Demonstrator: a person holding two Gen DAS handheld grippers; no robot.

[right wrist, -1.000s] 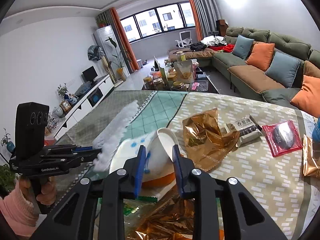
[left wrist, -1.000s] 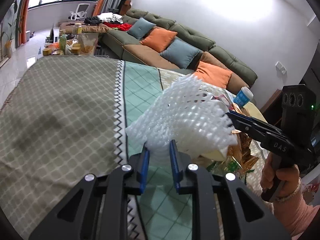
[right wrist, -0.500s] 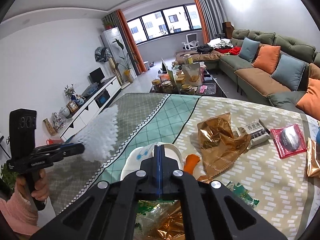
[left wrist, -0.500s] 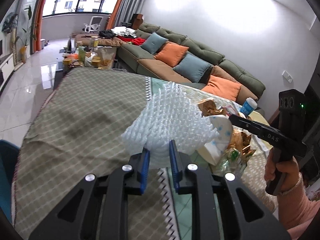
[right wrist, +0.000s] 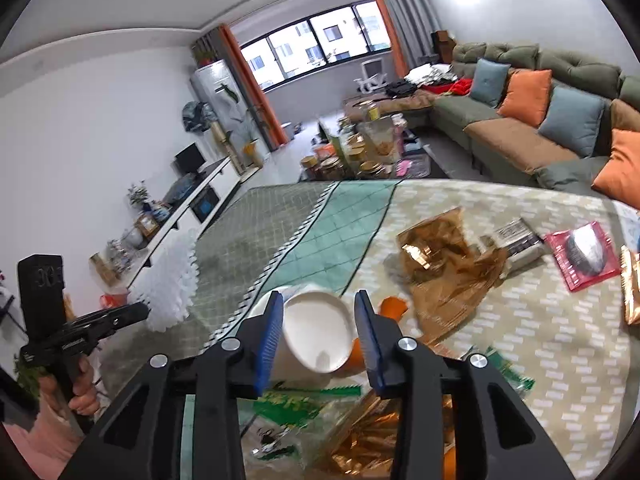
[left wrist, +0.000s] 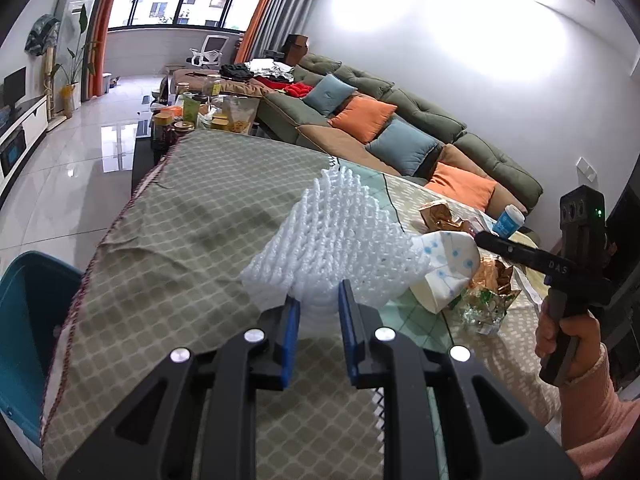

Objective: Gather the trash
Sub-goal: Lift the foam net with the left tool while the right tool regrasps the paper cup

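A white foam net sticks up from my left gripper, whose blue pads are shut on its lower end above the grey-green tablecloth. The right wrist view shows the left gripper at the left edge with the foam net. A white paper cup lies on its side, mouth toward the camera, between the fingers of my right gripper. Those jaws are opening and do not squeeze the cup. From the left wrist view the right gripper is over the blue-dotted cup.
A blue bin stands beside the table's left edge. Gold wrappers, a red packet, a grey snack pack and green wrappers litter the cloth. A blue-labelled bottle stands at the far right. A sofa lies behind.
My left gripper carried the foam net leftward, away from the trash pile, and the blue bin came into view. The right jaws shut empty, then opened around the cup.
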